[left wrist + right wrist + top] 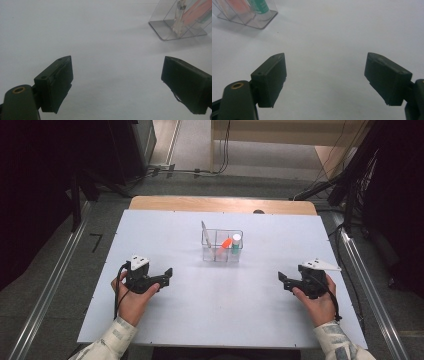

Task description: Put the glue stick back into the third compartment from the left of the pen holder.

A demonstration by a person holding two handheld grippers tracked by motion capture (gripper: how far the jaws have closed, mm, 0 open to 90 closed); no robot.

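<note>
- The white tabletop [220,310] spans the middle of the high view, with grey floor around it.
- A clear organizer [222,245] stands at centre frame, toward the far side of the tabletop, well apart from both hands.
- In it, an orange marker [223,245] leans in the middle section, a green-and-white tube [236,243] stands at the right, and a thin pale stick [205,233] leans at the left.
- The left hand-held gripper [167,276] rests at lower left, its jaws spread wide with nothing between them.
- The right hand-held gripper [282,281] rests at lower right, jaws likewise spread and empty.
- The left gripper view shows the organizer at upper right; the right gripper view shows it at upper left.
</note>
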